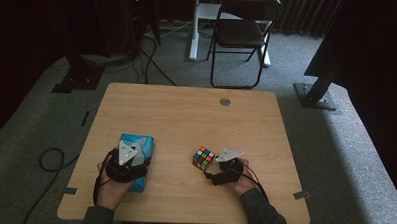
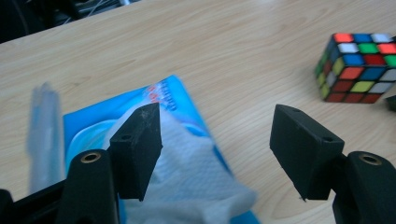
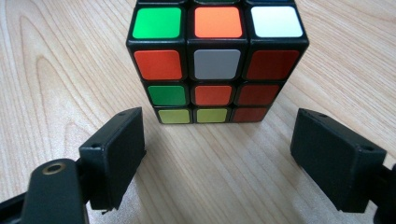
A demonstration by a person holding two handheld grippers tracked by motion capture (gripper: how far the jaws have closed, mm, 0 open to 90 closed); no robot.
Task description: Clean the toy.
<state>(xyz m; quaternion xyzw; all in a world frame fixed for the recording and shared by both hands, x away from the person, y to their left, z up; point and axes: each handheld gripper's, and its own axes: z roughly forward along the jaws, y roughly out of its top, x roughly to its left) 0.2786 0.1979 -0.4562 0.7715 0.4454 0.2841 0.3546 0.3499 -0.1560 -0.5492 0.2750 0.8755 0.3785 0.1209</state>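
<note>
A blue tissue pack [image 1: 144, 142] lies on the wooden table [image 1: 186, 116] at the front left, with a white tissue [image 2: 196, 177] sticking out of its top. My left gripper [image 1: 131, 154] hovers over the pack, jaws open; in the left gripper view [image 2: 217, 126] the tissue lies under the left jaw, and nothing is pinched. A colour puzzle cube [image 1: 203, 158] stands at the front middle. My right gripper [image 1: 215, 165] is just to the cube's right, open. In the right gripper view [image 3: 219, 130] the cube [image 3: 217, 60] stands just ahead of the fingertips, untouched.
A round grommet [image 1: 225, 101] sits near the table's far edge. Beyond the table are a black folding chair [image 1: 242, 33] and stand bases on grey carpet. A cable loop [image 1: 49, 159] lies on the floor at the left. The cube [image 2: 357, 65] appears far right in the left gripper view.
</note>
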